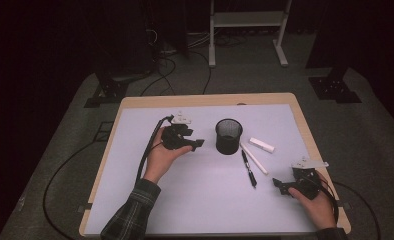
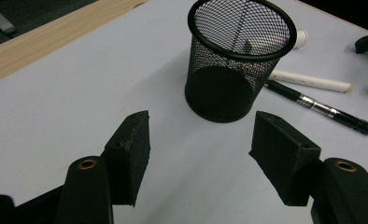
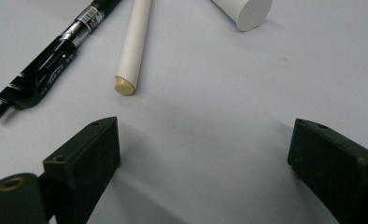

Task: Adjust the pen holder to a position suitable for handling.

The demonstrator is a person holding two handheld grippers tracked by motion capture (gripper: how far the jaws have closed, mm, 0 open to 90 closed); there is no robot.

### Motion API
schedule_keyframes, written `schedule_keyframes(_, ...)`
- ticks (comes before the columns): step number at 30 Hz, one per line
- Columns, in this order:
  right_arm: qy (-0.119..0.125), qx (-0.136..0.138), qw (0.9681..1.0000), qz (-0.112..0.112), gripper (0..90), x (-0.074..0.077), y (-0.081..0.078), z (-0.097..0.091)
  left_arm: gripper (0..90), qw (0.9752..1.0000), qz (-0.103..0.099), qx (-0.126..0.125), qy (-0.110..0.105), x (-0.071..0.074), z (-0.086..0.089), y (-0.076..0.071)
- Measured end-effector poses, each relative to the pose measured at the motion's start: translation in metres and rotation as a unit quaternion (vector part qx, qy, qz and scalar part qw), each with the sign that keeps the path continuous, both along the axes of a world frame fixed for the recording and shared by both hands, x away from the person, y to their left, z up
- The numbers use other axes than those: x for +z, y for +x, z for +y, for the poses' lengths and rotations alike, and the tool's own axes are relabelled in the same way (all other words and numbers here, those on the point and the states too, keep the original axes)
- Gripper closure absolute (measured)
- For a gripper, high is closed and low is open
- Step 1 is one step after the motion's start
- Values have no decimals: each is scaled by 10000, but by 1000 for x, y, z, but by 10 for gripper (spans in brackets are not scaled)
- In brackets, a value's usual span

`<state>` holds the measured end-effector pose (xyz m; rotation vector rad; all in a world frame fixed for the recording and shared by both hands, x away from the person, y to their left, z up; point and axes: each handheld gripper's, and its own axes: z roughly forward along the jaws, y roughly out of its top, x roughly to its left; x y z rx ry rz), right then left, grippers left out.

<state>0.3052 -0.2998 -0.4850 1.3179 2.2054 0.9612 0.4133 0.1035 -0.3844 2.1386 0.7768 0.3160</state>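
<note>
- Black mesh cup is standing upright just ahead of the left claw, a little to the right of the line between its pads; the jaws are standing apart with nothing between them; I judge the claw is lining up on the cup, either to steady it or to take it by the wall.
- White mat is lying bare under both claws; the right claw is hovering low with its jaws wide apart and holding nothing; ahead of it and to its left, a black pen and a white stick are lying side by side, close together, and a thicker white tube is lying ahead to its right.
- Seen from above, the left claw is sitting just left of the cup, and the right claw is waiting near the pen, probably placed so that it can pick up one item while the other claw is minding the cup.
- Mesh is making the cup's inside hard to read; a faint streak is showing through the wall, and I cannot tell whether anything is standing in it; the tube and the upper ends of the pen and stick are being cut off by the top edge of the right gripper view.
</note>
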Motion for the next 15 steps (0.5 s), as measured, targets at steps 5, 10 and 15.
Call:
schedule_keyframes(5,3,1,10000,-5,83,0,0,0,378,10000,6,-33,36,2,-7,5)
schedule_keyframes(10,3,-2,10000,1,83,0,0,0,387,10000,-15,-44,25,8,-14,11)
schedule_keyframes(15,1,-1,10000,-2,84,0,0,0,388,9999,-40,-86,68,13,-20,16)
